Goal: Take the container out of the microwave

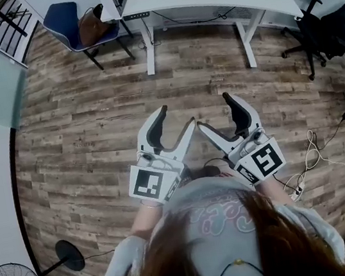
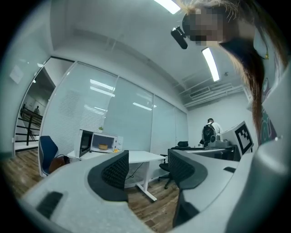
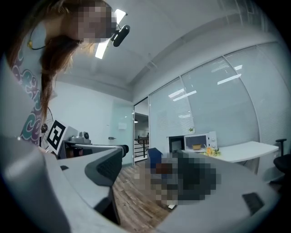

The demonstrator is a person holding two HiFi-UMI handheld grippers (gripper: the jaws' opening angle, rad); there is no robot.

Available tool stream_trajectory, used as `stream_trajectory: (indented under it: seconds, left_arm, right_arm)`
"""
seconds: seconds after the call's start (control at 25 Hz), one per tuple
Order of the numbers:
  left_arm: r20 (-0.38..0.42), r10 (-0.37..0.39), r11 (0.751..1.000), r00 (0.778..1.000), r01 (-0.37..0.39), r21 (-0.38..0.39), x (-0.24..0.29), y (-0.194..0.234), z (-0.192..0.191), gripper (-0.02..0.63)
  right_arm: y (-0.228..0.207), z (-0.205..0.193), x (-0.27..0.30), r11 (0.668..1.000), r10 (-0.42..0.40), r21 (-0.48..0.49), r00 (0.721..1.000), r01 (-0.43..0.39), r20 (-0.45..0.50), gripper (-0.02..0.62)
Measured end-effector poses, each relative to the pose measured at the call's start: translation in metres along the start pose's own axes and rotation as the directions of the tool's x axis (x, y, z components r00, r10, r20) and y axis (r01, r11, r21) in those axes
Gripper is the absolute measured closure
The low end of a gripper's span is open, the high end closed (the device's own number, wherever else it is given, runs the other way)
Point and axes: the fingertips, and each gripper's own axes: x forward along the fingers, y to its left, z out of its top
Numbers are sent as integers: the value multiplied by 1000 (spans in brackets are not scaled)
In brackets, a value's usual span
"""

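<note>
White microwave (image 2: 112, 143) far across the room, door seemingly open, container (image 2: 103, 146) sitting inside it, while left gripper (image 1: 176, 119) and right gripper (image 1: 215, 113) gape empty, well away from it: approach stage, next walk up, reach in

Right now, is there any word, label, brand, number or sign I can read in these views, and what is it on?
No text can be read anywhere.
Left marker cube and right marker cube: black-and-white square patterns, no letters.
Shirt print: curly shapes, too blurred to read.
Microwave control panel: too small to read.
</note>
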Motion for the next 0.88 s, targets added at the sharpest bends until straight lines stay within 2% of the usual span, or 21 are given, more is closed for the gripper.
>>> stream_trajectory:
  seconds: [0.4,0.68,0.88]
  left_arm:
    - [9,-16,1000,1000,16,27,-11,29,7,367]
    - [-9,-76,997,997,76,23,-31,52,1,367]
    - [-8,-105,994,994,105,-4,-21,50,-4,367]
  right_arm:
    - [10,3,13,999,-47,-18,999,47,2,238]
    - [34,-3,28,994,-107,15,994,106,21,238]
    - [25,-7,26,990,-139,31,990,139,2,238]
